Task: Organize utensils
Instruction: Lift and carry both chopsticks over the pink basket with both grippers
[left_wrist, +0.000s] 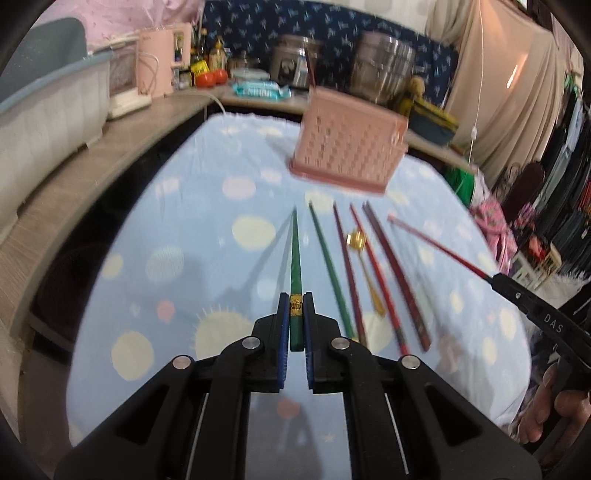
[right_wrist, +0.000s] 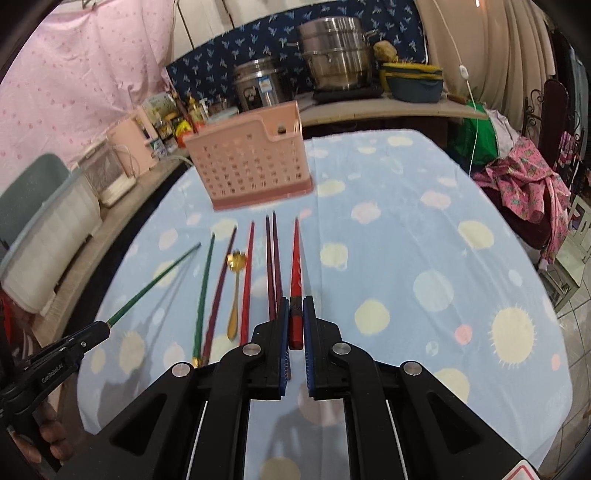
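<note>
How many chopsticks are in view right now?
7. A green chopstick is in the left gripper, a red chopstick in the right gripper. Five lie on the tablecloth: green, maroon, red, and a dark pair. The basket may hide more.

A light blue tablecloth with pale yellow and pink dots (right_wrist: 406, 229) covers the table. Behind it, a wooden counter (left_wrist: 110, 147) carries a stacked stainless steel steamer pot (right_wrist: 332, 55), a steel rice cooker (right_wrist: 258, 86), a pink rectangular appliance (left_wrist: 162, 59) and a grey-lidded translucent plastic bin (left_wrist: 44, 107).
</note>
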